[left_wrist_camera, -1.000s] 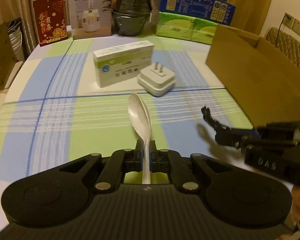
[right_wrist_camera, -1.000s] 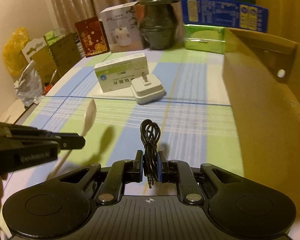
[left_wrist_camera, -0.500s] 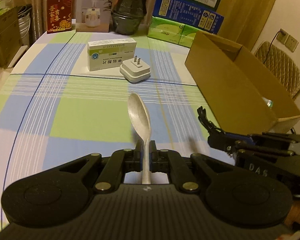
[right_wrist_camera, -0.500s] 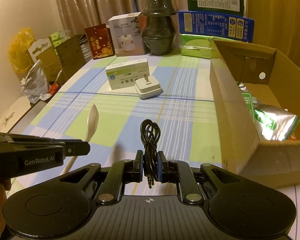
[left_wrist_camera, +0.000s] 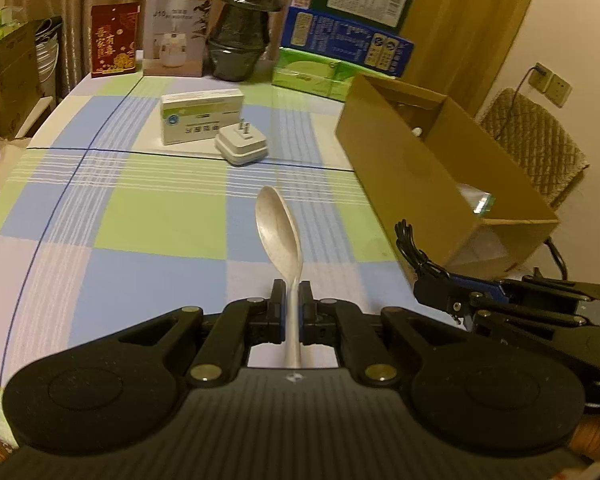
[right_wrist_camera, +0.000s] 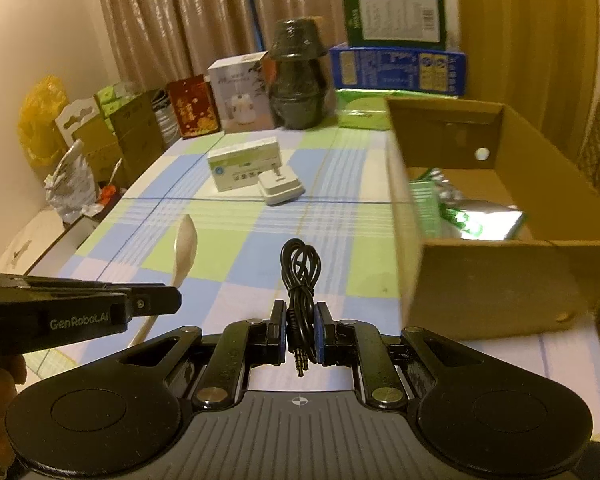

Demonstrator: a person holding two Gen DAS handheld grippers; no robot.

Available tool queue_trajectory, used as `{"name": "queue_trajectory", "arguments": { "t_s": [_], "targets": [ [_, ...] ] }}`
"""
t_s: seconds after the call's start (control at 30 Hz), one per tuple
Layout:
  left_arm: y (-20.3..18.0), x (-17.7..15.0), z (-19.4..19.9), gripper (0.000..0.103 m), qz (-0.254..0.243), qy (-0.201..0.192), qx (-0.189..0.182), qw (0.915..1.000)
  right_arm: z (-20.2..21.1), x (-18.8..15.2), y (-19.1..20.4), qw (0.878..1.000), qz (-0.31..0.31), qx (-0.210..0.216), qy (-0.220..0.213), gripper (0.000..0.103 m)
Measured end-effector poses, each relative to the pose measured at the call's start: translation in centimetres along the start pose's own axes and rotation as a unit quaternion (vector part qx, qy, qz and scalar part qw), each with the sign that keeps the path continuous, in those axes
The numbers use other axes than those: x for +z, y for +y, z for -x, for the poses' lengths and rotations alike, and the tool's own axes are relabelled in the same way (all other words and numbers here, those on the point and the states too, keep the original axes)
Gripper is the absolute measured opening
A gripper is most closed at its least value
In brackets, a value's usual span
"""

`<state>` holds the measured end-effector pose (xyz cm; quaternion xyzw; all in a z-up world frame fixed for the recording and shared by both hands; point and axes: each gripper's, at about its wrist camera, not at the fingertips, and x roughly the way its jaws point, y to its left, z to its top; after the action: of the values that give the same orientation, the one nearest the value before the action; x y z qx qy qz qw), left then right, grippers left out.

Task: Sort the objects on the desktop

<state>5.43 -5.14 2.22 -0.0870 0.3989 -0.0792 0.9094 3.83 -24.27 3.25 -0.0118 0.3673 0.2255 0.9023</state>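
While the left gripper (left_wrist_camera: 292, 300) squeezes a white spoon (left_wrist_camera: 280, 236), the right gripper (right_wrist_camera: 300, 320) squeezes a black cable (right_wrist_camera: 300, 272). Only the right view shows shiny packets (right_wrist_camera: 484, 220) inside the cardboard box (right_wrist_camera: 500, 280).

Warm, dim yellowish indoor light colours both views. The fisheye lenses bend the bench (left_wrist_camera: 148, 224) edges and curtains (right_wrist_camera: 172, 20), with dark corners. The cardboard box (right_wrist_camera: 500, 280) looks smeared by motion in the right view. A foil packet (right_wrist_camera: 484, 220) inside it glares. Shadows are soft.
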Motion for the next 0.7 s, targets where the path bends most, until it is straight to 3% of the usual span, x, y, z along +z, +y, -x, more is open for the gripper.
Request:
{"name": "queue_trajectory", "arguments": {
  "t_s": [0.7],
  "targets": [
    [-9.8,-0.2,1.9,0.002,-0.05,-0.007,-0.083,0.9952,8.2,-0.6,-8.7,0.993,-0.056,-0.087,-0.048,0.01]
  ]
}}
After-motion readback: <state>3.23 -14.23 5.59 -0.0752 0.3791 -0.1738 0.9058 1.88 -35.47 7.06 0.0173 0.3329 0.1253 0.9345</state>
